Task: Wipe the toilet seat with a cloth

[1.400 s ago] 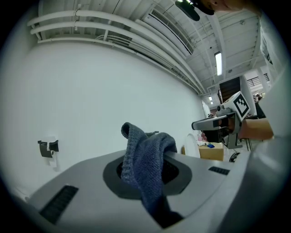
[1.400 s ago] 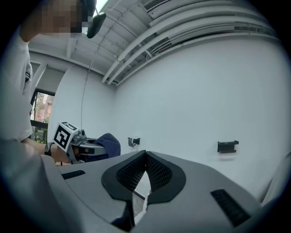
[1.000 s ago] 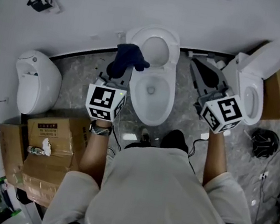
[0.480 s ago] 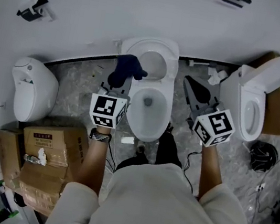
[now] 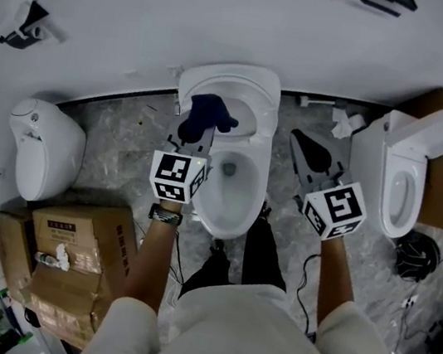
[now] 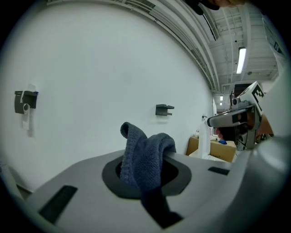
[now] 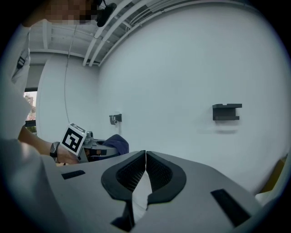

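A white toilet stands in the middle of the head view, with its seat rim (image 5: 258,188) around the bowl and its lid (image 5: 225,82) raised against the wall. My left gripper (image 5: 198,132) is shut on a dark blue cloth (image 5: 209,111), which hangs over the bowl's rear left edge. In the left gripper view the cloth (image 6: 148,157) bunches up out of the left gripper (image 6: 145,172). My right gripper (image 5: 308,154) hovers over the floor to the right of the toilet, shut with nothing in it. Its pads meet in the right gripper view (image 7: 145,158), where the cloth (image 7: 116,143) shows at the left.
A second white toilet (image 5: 403,173) stands at the right by a cardboard box (image 5: 442,188). A third white fixture (image 5: 43,138) sits at the left, with stacked cardboard boxes (image 5: 75,248) in front of it. A black object (image 5: 416,245) and cables lie on the floor at the right.
My left gripper has carried the cloth from beside the toilet's left to over its rear left rim. The right gripper stays shut beside the toilet. The view has shifted toward the wall.
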`<state>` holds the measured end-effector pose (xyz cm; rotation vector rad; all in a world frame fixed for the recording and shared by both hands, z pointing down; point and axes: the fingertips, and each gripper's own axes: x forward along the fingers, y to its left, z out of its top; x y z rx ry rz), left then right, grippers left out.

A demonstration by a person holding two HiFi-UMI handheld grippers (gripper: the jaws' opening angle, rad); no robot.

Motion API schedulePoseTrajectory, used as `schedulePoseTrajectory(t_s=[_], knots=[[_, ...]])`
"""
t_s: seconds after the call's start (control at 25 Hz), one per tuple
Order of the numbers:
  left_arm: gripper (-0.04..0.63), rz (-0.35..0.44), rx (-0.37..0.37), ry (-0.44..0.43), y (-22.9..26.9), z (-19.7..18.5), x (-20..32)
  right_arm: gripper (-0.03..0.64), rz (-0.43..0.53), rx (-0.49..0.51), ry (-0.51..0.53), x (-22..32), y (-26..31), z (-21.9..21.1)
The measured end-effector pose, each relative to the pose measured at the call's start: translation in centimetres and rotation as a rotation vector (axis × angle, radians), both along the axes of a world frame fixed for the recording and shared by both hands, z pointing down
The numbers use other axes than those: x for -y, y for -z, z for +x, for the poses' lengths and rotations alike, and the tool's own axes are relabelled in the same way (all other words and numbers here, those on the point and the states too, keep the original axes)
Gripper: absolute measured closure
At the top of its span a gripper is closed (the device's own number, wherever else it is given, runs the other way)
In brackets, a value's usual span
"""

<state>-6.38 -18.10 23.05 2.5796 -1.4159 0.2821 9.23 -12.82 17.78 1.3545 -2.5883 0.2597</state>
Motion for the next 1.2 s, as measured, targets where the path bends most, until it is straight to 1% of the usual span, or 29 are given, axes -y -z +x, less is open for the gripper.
schedulePoseTrajectory(t_s=[0.2, 0.4, 0.84, 1.04, 1.2], knots=[[0.561, -0.029, 0.034, 0.007, -3.9, 0.6, 3.0, 0.588, -0.031, 0.006, -0.020, 1.4, -2.5, 0.9], [0.560, -0.063, 0.038, 0.060, -6.8, 0.0, 5.6, 0.588, -0.072, -0.003, -0.010, 2.1, -4.8, 1.3], [0.558, -0.115, 0.082, 0.098, -12.3, 1.1, 8.6, 0.588, -0.133, 0.000, -0.017, 3.3, -8.3, 2.3], [0.558, -0.119, 0.086, 0.113, -13.4, 1.9, 10.0, 0.588, -0.152, 0.015, -0.024, 3.5, -9.3, 2.9], [0.558, -0.094, 0.065, 0.128, -13.4, 2.3, 10.4, 0.588, -0.159, 0.017, -0.029, 3.4, -9.8, 3.8]])
